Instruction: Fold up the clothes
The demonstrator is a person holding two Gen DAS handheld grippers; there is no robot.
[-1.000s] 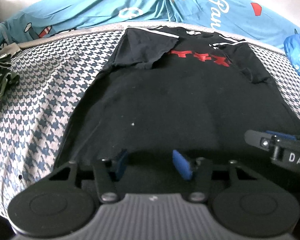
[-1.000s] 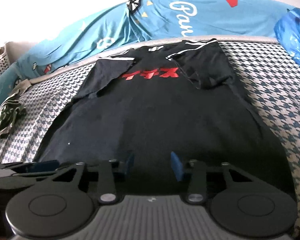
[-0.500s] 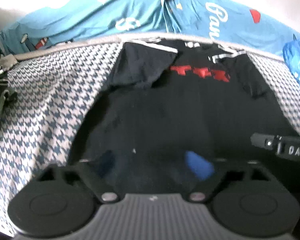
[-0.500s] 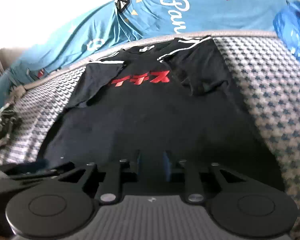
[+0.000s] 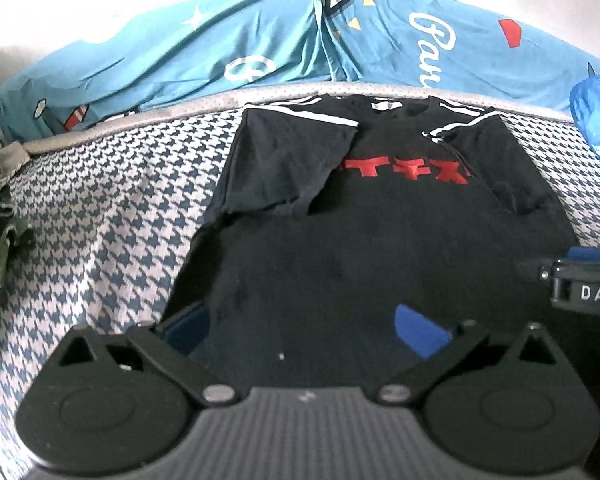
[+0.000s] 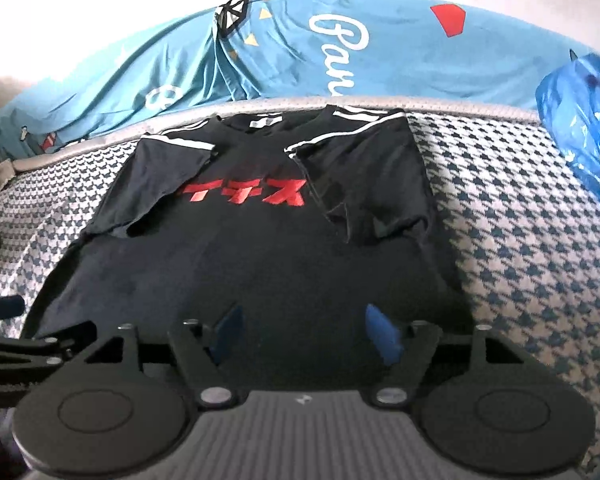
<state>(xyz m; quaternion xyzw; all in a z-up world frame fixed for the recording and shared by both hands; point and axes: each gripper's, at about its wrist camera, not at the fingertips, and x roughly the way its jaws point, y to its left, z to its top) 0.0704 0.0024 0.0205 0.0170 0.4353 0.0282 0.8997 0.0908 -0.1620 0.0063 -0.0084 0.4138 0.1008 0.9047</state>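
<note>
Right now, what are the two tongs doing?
Left tongs: opening, wide apart, holding nothing, over the black shirt.
Right tongs: opening, holding nothing.

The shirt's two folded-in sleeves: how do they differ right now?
On the black T-shirt, the left sleeve lies smoother and covers the start of the red lettering. The right sleeve is more rumpled at its hem and stops beside the lettering's end. Both are folded inward over the chest, with white stripes along the top.
</note>
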